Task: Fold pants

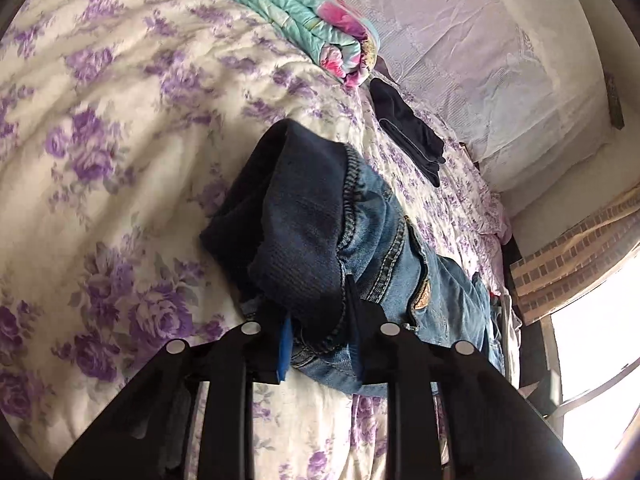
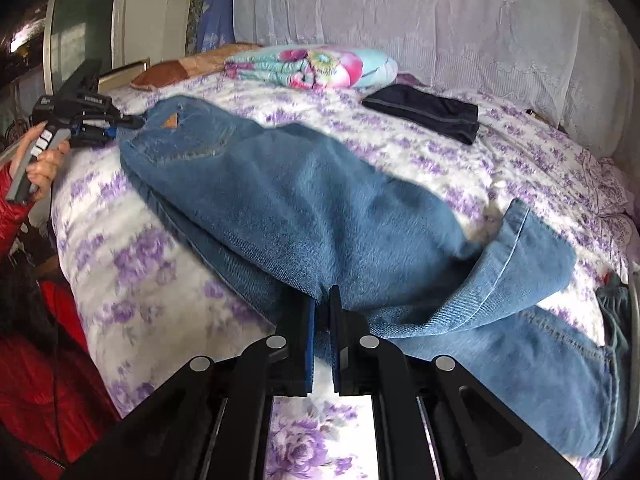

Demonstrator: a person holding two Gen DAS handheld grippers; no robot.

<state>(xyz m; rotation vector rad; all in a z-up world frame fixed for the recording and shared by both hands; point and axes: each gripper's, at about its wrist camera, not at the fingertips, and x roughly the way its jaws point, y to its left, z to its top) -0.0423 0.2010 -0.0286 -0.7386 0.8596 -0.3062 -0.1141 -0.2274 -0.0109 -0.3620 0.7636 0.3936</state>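
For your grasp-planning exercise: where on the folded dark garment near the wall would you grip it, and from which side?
Take the dark garment by its near long edge, coming from the bed's open middle. It lies flat and narrow, folded in layers; the wall and the floral quilt crowd its far side, so the near edge is likely freest.
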